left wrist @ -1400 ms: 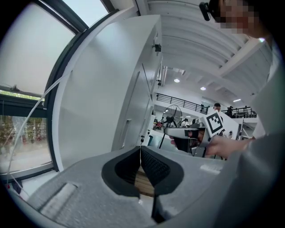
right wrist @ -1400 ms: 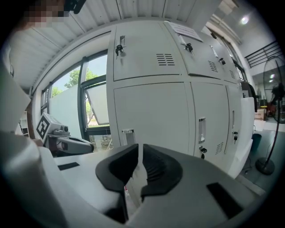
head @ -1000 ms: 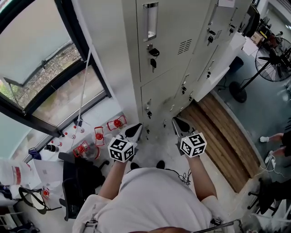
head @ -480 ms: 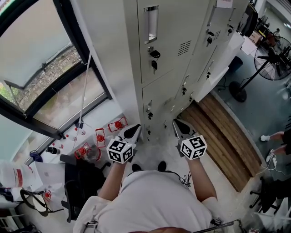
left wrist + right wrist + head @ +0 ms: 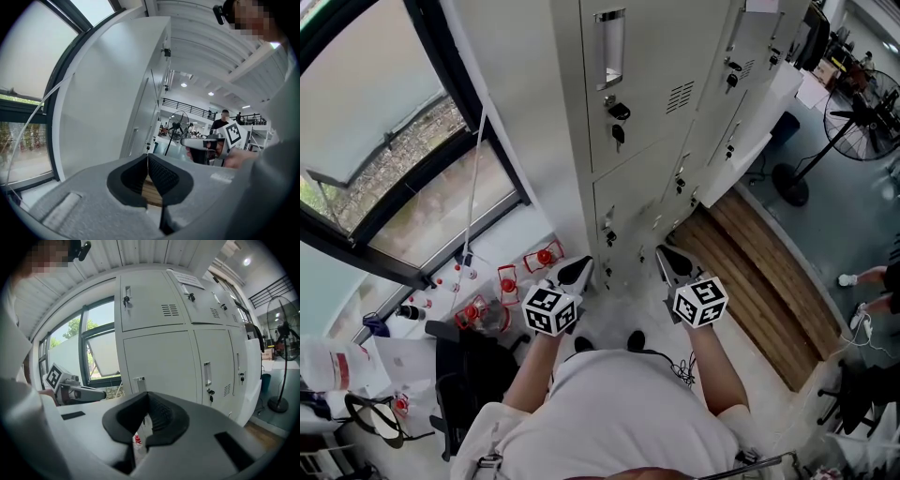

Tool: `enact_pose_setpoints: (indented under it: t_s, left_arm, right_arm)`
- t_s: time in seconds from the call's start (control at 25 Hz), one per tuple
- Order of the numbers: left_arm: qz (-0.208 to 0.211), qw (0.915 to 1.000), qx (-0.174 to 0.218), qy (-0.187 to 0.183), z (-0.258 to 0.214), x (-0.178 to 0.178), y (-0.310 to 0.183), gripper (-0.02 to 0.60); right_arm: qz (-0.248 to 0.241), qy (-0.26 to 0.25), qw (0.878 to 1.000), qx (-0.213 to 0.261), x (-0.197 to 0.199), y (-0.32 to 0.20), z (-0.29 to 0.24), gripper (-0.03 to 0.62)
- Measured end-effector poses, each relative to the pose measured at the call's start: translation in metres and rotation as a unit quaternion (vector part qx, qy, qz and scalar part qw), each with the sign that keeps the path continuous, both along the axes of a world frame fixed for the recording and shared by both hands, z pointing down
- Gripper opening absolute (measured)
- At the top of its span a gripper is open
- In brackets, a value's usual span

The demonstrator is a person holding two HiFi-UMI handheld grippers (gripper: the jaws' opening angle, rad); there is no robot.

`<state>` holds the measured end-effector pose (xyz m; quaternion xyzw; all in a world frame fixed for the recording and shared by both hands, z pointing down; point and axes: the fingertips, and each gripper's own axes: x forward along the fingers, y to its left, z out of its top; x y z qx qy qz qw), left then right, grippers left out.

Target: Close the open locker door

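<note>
- A bank of grey lockers (image 5: 642, 112) is standing straight ahead, blocking any forward reach.
- An open locker door (image 5: 759, 129) is jutting out on the right, over the wooden floor strip (image 5: 759, 272).
- Red-capped bottles (image 5: 504, 281) and a black chair (image 5: 464, 370) are crowding the left side.
- Bare floor (image 5: 621, 305) is lying open between the left hand-held gripper (image 5: 579, 268) and the right hand-held gripper (image 5: 666, 253).
</note>
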<state>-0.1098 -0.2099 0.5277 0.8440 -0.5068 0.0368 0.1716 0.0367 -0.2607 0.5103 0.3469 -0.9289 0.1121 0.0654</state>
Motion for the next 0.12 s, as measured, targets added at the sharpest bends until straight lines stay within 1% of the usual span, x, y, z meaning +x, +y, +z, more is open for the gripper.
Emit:
enact_pose_setpoints:
  t_s: [0.12]
  left_arm:
    - [0.003,1.0,-0.003,0.0,0.0033,0.0012,-0.0018,0.015]
  right_arm:
    - [0.002,0.0,1.0,-0.007,0.0006,-0.0029,0.0046,0.003]
